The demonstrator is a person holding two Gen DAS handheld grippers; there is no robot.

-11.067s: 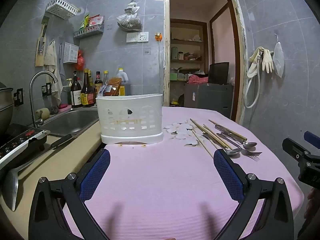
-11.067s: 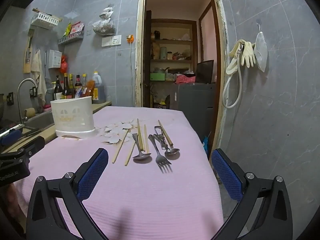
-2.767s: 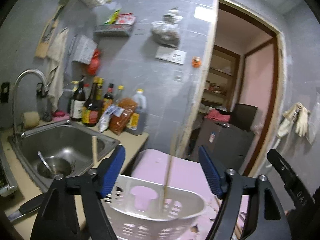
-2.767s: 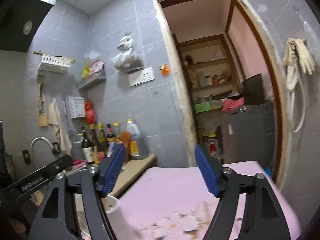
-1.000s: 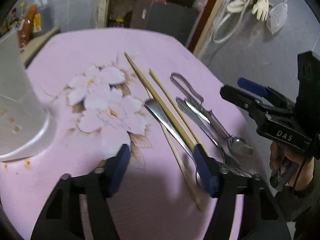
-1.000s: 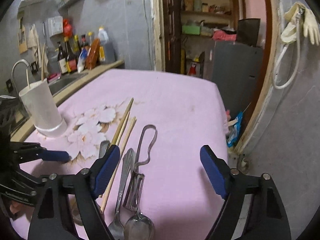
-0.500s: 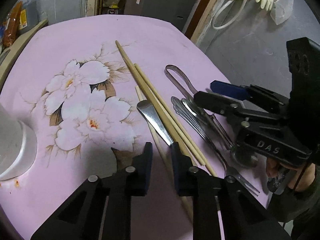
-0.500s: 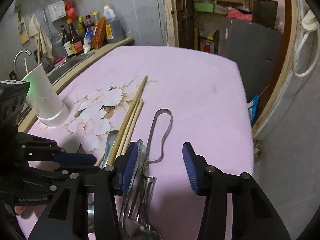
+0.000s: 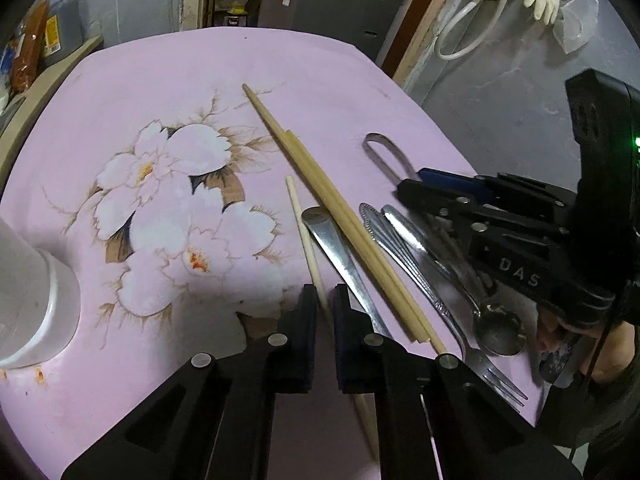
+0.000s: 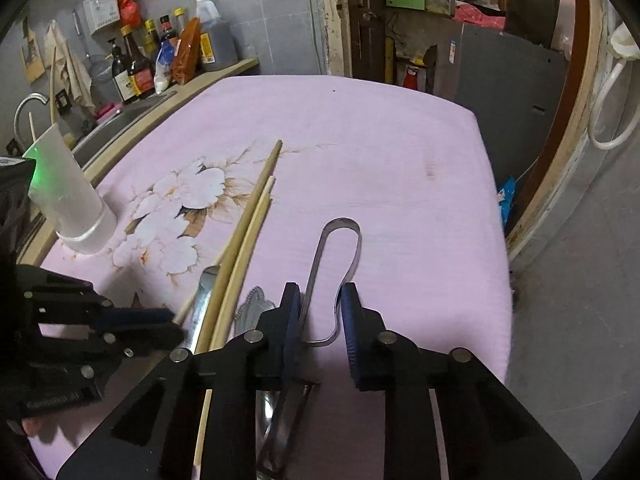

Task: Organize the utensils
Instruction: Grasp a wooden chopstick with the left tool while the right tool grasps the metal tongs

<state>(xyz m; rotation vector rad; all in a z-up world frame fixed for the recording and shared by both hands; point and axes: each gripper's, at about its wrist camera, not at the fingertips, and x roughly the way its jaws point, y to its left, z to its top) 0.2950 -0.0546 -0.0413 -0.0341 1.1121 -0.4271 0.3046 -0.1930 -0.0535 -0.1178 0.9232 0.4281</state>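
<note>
At lower centre, the left tongs [image 9: 325, 304] have just been closing and are clenched on a single chopstick [image 9: 304, 232] on the pink table [image 9: 160, 80]. The right tongs [image 10: 320, 312], also closing, are pinched around a looped metal clip [image 10: 340, 240].

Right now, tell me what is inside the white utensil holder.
Two chopsticks stand up out of the white holder. Its wall hides their lower ends and whatever else is inside.

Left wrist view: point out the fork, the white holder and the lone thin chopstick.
fork [image 9: 496, 378], left wrist view, on the tines.
white holder [image 9: 32, 304], left wrist view, on its lower wall.
thin chopstick [image 9: 302, 222], left wrist view, on the shaft above the pads.
</note>
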